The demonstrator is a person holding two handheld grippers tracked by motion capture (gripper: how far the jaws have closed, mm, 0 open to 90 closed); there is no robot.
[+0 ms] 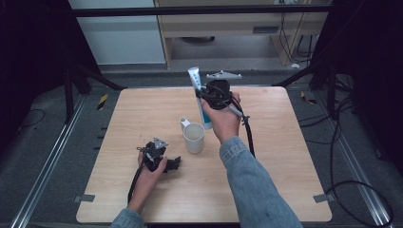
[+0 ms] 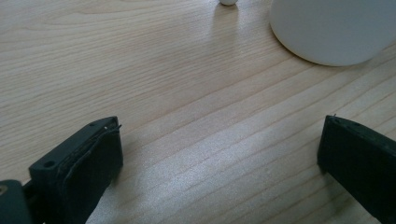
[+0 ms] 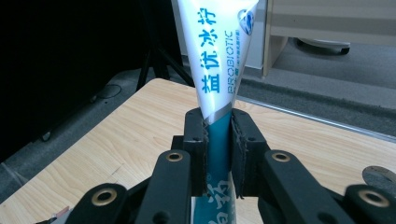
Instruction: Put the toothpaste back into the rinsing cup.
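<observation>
A white and teal toothpaste tube (image 1: 199,97) is held upright above the table, its flat crimped end up. My right gripper (image 1: 205,97) is shut on the tube (image 3: 217,60) at its middle, jaws pressing both sides. A white mug (image 1: 194,137) stands on the wooden table (image 1: 266,156) just below and in front of the tube. My left gripper (image 1: 175,164) rests low on the table left of the mug, open with nothing between its pads (image 2: 100,154). The mug's base (image 2: 327,32) lies ahead of those jaws to the right.
A small white cap (image 2: 228,2) lies on the table beyond the left gripper's jaws. Black frame legs and cables surround the table. A wooden cabinet (image 1: 223,23) stands on the floor behind it.
</observation>
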